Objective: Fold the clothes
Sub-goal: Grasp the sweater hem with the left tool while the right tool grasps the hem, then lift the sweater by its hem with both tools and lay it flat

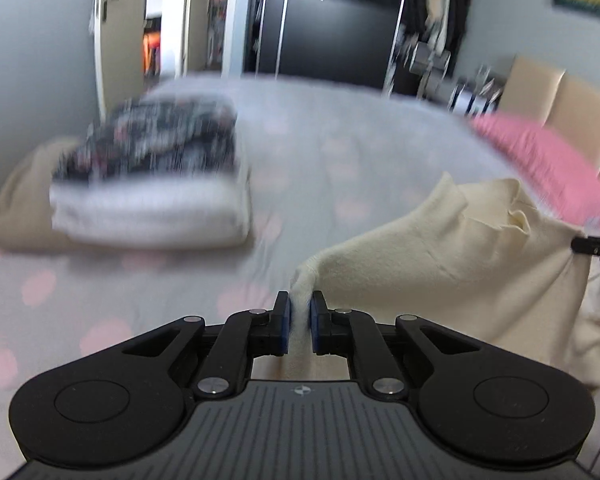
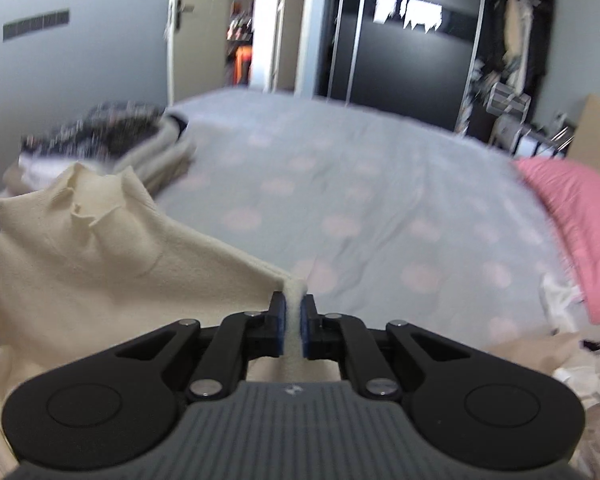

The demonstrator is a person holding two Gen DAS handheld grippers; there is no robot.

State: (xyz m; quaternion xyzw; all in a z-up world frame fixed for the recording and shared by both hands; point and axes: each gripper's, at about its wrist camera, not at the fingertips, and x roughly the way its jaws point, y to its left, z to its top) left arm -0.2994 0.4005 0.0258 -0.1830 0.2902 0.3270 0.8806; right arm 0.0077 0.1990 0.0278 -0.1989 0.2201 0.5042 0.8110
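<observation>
Cream sweater (image 1: pixel 452 256): stretched between left gripper (image 1: pixel 300 322) and right gripper (image 2: pixel 293 324), each pinching a shoulder; collar midway, above bed (image 2: pixel 380 200).

Bedroom: grey walls (image 2: pixel 80 80), bed (image 2: pixel 380 184) with pink-spotted grey cover, pink pillow (image 2: pixel 580 216), dark sliding wardrobe (image 2: pixel 412 60), open white door (image 2: pixel 188 40), beige padded headboard (image 1: pixel 560 96).

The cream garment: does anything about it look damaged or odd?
No damage shows. The cream garment hangs between both closed jaws, its collar crumpled and askew. The folded stack is too blurred to judge.
</observation>
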